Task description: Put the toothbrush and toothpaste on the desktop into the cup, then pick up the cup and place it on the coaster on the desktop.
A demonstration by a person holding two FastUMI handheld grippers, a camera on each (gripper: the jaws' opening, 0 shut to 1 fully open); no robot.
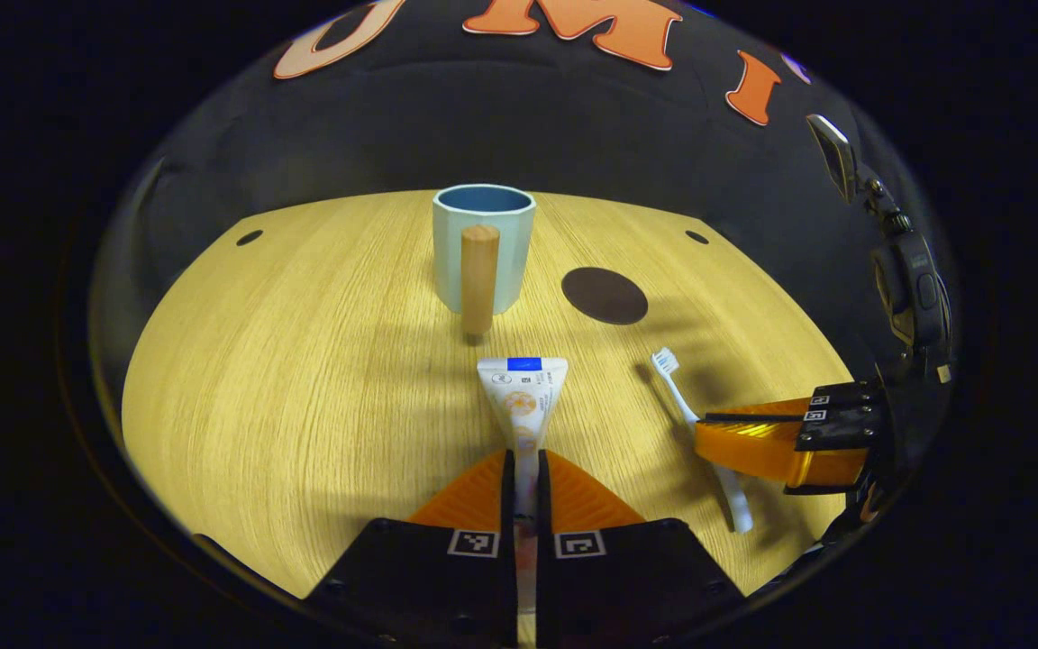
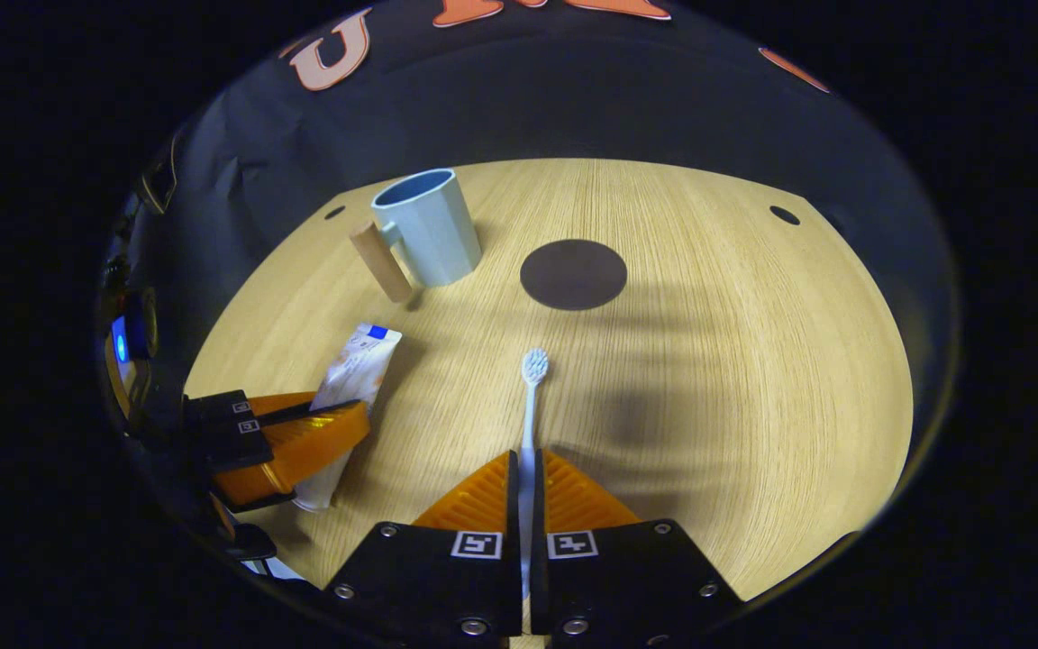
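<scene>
Both jaws clenched | left gripper (image 1: 526, 469) grasps toothpaste (image 1: 523, 397) | right gripper (image 2: 526, 469) grasps toothbrush (image 2: 531, 406)

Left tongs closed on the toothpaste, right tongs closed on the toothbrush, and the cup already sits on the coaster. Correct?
Not quite: the right gripper view shows the cup standing on bare desktop, apart from the coaster. The tongs' grips on toothpaste and toothbrush are as stated.

Both cams low, near desktop (image 1: 303, 379), facing cup (image 1: 483, 248) (shared w/ coaster (image 2: 573, 274)).
</scene>
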